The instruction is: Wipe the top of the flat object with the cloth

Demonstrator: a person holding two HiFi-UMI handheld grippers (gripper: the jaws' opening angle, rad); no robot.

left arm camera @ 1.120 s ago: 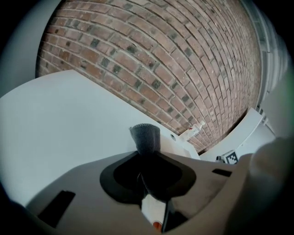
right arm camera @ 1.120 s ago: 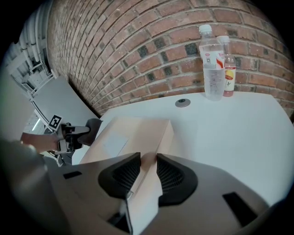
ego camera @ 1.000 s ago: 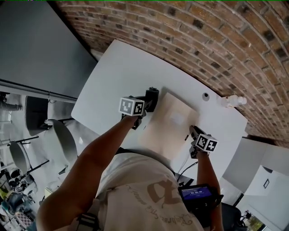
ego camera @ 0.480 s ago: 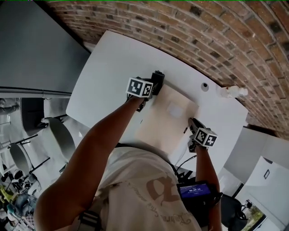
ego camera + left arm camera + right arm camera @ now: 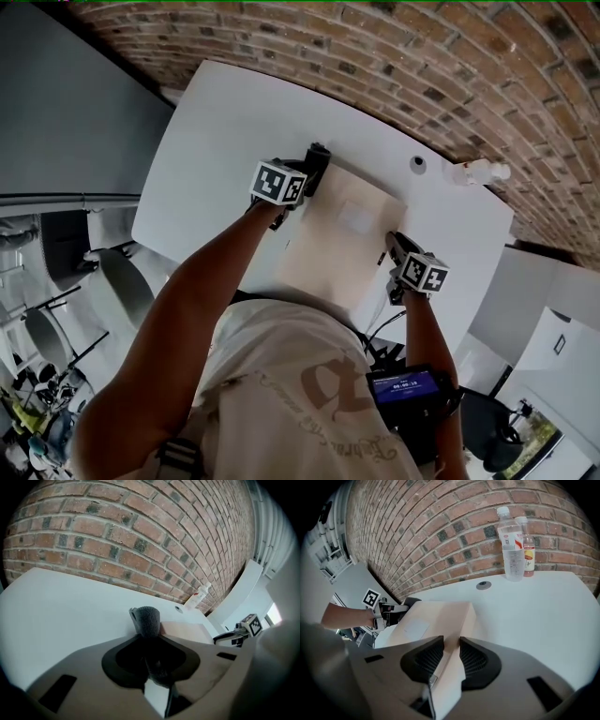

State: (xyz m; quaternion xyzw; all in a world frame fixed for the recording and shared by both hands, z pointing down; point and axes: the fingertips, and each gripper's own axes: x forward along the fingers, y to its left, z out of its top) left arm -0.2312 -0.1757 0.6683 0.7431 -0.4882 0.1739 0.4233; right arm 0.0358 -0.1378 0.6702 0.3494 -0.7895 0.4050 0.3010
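Logged flat cardboard box (image 5: 339,246) lying flat on white table (image 5: 225,122), pale label (image 5: 354,217) on its top. Took box as reference for all positions.

Found left gripper (image 5: 152,645) at box's far left corner, jaws clenched on dark grey cloth (image 5: 146,619). Saw cloth sticking out past the jaw tips as a rolled wad, just at box's corner edge. Cannot tell whether it touches box top.

Found right gripper (image 5: 450,656) at box's near right edge, jaws pinched on that edge, pads pressed to both faces of the cardboard.

Noted round grommet (image 5: 415,162) in table just beyond box's far right corner, two bottles (image 5: 513,545) farther beyond it, against brick wall (image 5: 450,66).
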